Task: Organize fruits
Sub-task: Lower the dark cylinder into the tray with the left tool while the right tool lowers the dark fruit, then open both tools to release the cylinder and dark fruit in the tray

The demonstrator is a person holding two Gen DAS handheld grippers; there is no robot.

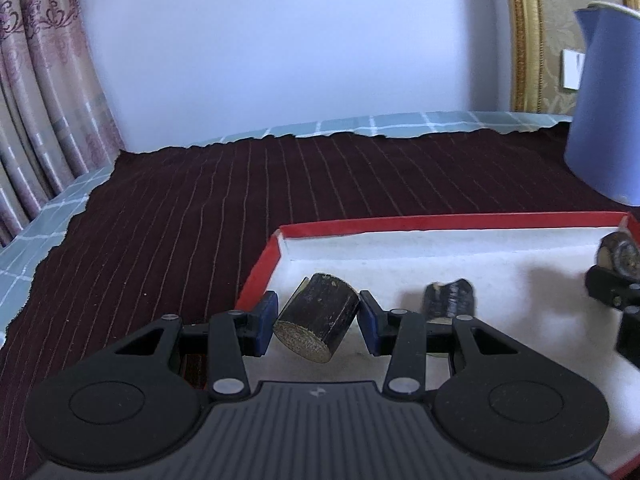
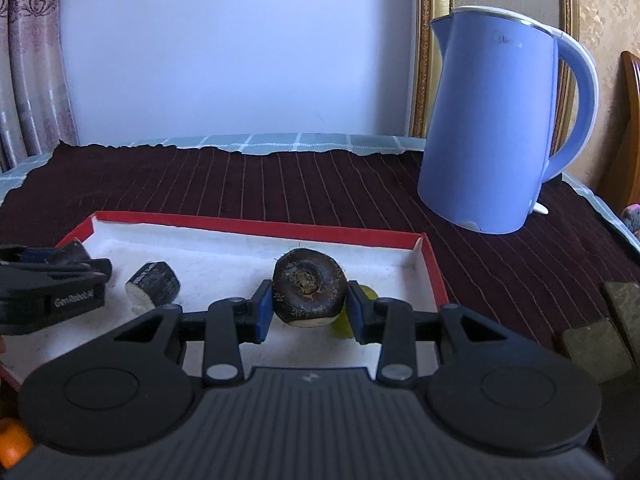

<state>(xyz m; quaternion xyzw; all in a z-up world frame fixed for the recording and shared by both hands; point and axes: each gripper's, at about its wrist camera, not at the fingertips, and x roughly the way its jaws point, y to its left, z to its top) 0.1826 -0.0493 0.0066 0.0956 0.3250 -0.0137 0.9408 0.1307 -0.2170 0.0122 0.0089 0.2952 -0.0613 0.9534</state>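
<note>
On the left, the left gripper (image 1: 318,320) has its blue pads closed on a dark cylindrical cane piece (image 1: 320,316), held tilted over the near left corner of the red-rimmed tray (image 1: 264,264). A second cane piece (image 2: 154,286) lies on the tray's white lining just to the right. Further right, the right gripper (image 2: 308,308) clamps a round dark water chestnut (image 2: 309,286) above the tray. Far right on the maroon cloth (image 2: 280,184) stands a blue kettle (image 2: 492,128)
</note>
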